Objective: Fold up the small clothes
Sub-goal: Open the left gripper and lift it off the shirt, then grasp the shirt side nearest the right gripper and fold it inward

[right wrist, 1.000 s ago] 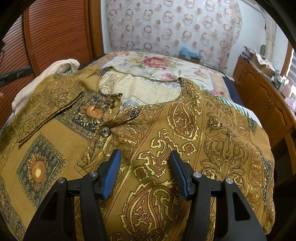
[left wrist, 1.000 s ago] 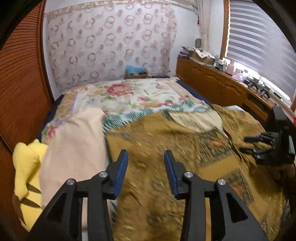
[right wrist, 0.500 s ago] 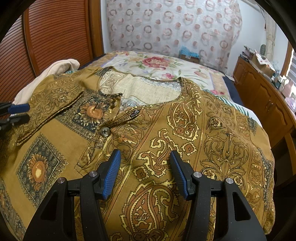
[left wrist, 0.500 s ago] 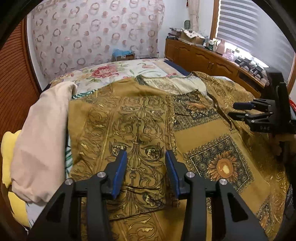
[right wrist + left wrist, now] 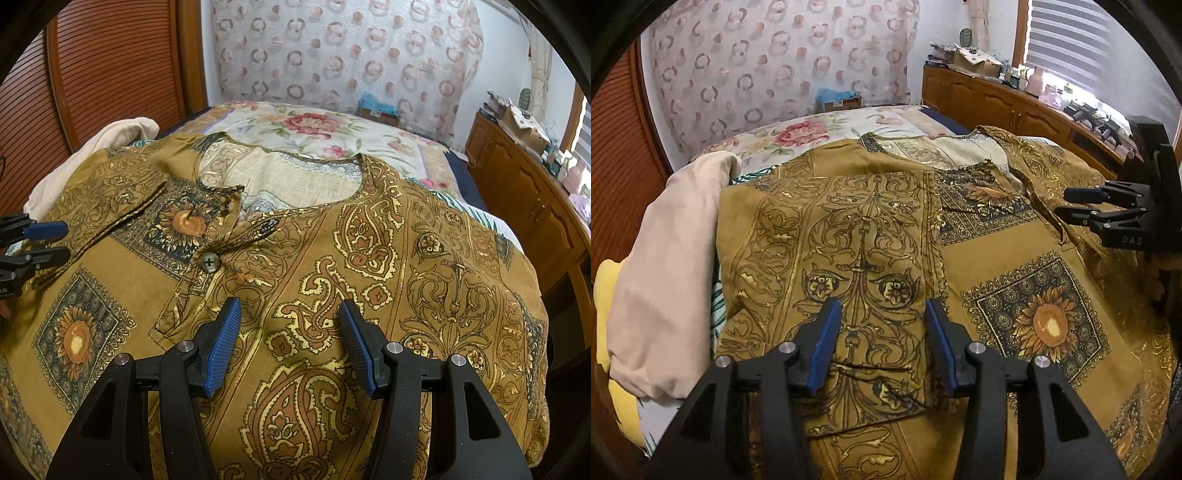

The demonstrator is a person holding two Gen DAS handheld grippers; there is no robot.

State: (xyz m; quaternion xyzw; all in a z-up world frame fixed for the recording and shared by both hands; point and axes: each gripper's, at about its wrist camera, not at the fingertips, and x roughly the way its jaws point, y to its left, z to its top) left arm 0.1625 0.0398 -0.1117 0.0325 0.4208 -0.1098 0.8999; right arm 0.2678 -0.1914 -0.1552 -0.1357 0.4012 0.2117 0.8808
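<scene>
A mustard-gold patterned shirt (image 5: 997, 236) lies spread face up on the bed, its neckline toward the far end; it also fills the right wrist view (image 5: 332, 258). Its left sleeve (image 5: 842, 236) is folded inward over the body. My left gripper (image 5: 882, 339) is open and empty, hovering just above the folded sleeve's cuff end. My right gripper (image 5: 290, 339) is open and empty above the shirt's chest, near the button placket (image 5: 209, 261). The right gripper shows at the right edge of the left wrist view (image 5: 1108, 210), and the left gripper shows at the left edge of the right wrist view (image 5: 33, 243).
A beige cloth (image 5: 665, 258) lies bunched at the shirt's left over something yellow (image 5: 605, 295). The floral bedspread (image 5: 812, 133) extends behind. A wooden cabinet (image 5: 997, 99) with clutter runs along the right, and a slatted wooden wall (image 5: 110, 55) stands on the left.
The left gripper has swung from looking across the bed to hovering over the folded sleeve, closer and lower. The right gripper has held still.
</scene>
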